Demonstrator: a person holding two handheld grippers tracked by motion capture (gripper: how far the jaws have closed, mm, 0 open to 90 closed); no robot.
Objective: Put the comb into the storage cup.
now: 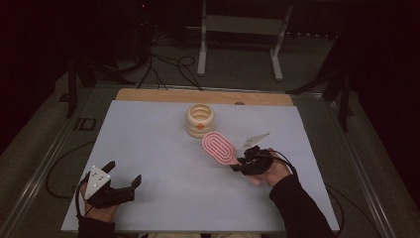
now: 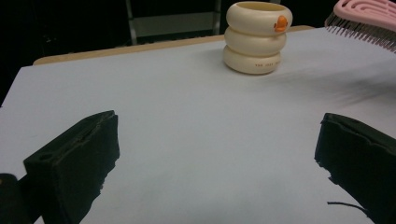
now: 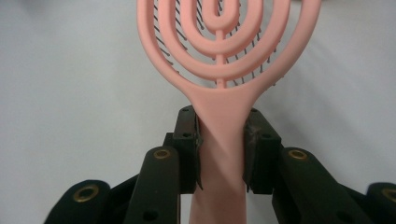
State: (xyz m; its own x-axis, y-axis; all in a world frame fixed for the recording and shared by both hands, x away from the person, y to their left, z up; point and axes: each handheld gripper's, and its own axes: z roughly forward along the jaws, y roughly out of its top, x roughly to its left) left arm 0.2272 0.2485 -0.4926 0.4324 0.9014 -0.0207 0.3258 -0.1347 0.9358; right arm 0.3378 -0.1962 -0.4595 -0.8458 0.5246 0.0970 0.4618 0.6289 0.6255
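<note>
While the right gripper (image 3: 222, 140) clamps both pads onto the handle of the pink plastic hairbrush with its looped open-work head (image 1: 219, 147), the brush head juts forward and away from the hand, raised off the sheet with the bristles facing down, as the left gripper view catches at its top right corner (image 2: 369, 21) — gripping low on the handle looks like a sensible choice, since it leaves the whole head free to be steered toward the cream holder shaped like three stacked rings with a small orange mark (image 1: 200, 120), which stands upright just beyond the brush tip, near but apart from it; over at the near left corner the left gripper (image 1: 121, 182) sits with its jaws spread wide and nothing between them, parked low over the sheet, likely waiting out of the way; underfoot is a pale blue-grey sheet (image 1: 148, 148) laid over a wooden tabletop (image 1: 148, 94) whose far edge peeks out, and beyond it a dim room with dark cables on the floor (image 1: 168, 69) and a white metal stand (image 1: 240, 29)
</note>
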